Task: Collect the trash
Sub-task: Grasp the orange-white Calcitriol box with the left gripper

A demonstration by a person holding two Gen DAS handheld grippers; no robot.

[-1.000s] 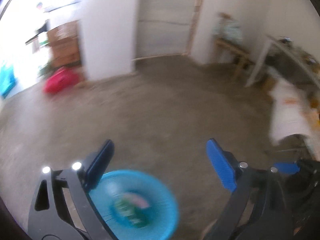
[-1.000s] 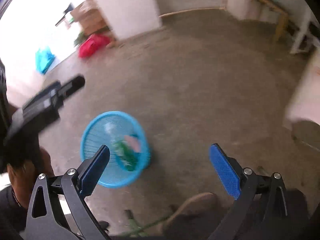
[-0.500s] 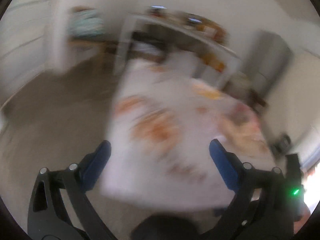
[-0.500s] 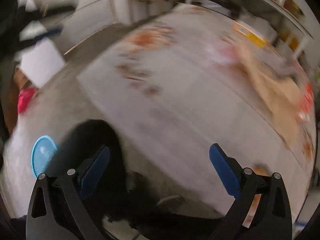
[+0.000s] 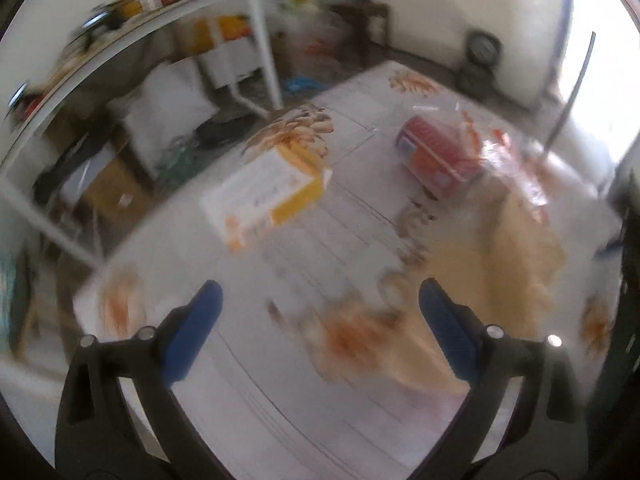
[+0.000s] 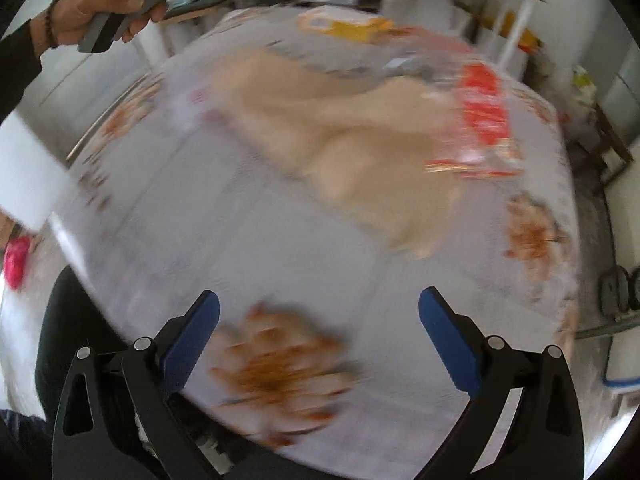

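Both views are blurred by motion. A white table with an orange flower pattern carries a white and yellow carton, a red package in clear plastic and a tan paper bag. My left gripper hangs open above the near part of the table, nothing between its blue pads. My right gripper is open too, over the table's near edge. A hand holding the left gripper's handle shows at the top left of the right wrist view.
A white shelf frame with boxes and bags stands behind the table on the left. A round dark object sits by the far wall. A red bag lies on the floor at the left. The person's dark trouser leg is below the table edge.
Both grippers swung away from the blue basket on the floor and now look down on the table. Their jaws stayed open and empty.
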